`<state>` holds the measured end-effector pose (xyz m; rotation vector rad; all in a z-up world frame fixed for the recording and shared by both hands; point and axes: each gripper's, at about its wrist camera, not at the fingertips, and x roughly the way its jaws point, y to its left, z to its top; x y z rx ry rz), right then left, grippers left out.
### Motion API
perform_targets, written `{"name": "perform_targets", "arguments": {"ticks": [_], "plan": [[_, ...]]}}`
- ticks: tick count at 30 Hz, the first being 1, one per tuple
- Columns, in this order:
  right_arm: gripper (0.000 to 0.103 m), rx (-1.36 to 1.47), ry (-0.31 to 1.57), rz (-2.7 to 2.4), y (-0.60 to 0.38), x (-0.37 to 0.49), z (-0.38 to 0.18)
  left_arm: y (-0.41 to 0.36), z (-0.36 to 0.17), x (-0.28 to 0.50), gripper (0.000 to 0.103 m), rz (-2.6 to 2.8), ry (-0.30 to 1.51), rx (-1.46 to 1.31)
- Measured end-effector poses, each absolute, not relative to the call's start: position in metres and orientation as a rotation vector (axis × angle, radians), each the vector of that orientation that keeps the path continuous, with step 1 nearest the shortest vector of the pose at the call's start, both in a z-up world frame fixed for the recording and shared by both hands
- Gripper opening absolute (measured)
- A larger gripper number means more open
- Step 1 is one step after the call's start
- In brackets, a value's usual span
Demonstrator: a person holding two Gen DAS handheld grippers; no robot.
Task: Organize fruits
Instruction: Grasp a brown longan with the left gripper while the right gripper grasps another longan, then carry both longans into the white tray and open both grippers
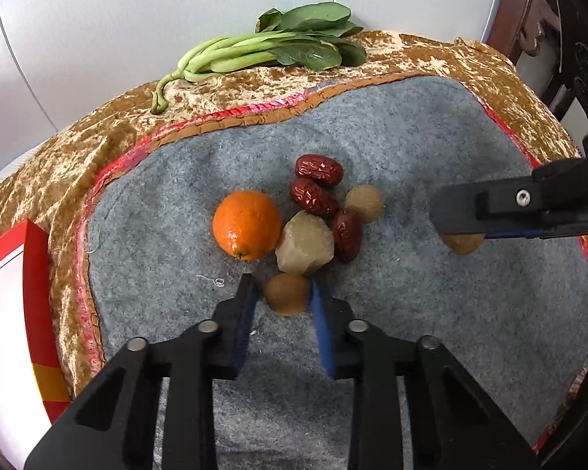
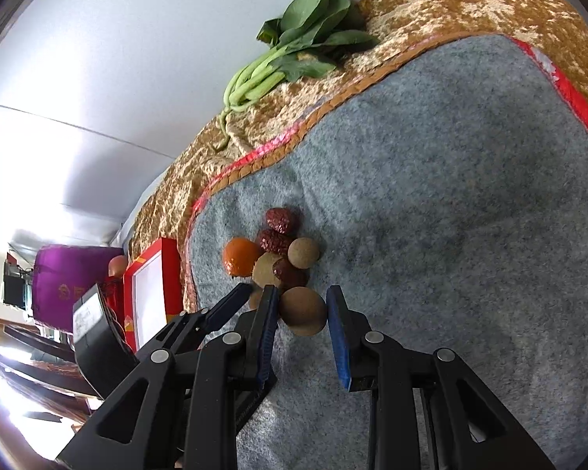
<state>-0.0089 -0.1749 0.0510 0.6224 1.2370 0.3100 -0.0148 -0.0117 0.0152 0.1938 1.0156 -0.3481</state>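
- Longan (image 1: 287, 293) sits pinched between the left gripper (image 1: 282, 293) pads, just this side of the fruit pile (image 1: 305, 211).
- Right gripper (image 2: 300, 309) clamps a second longan (image 2: 302, 310), right of that pile.

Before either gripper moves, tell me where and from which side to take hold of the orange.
Grip the orange across its round middle, coming down from above with one finger on its bare left side. The other finger must slip into the narrow gap by the pale lump, which sits against its right, so spread the fingers wide.
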Motion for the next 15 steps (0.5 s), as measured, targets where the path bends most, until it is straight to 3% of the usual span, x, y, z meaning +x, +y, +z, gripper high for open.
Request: {"name": "perform_targets", "arguments": {"ticks": [15], "plan": [[0.026, 0.537, 1.249, 0.436, -0.12, -0.015, 0.055, 0.044, 0.058, -0.052, 0.021, -0.244, 0.955, 0.138]]}}
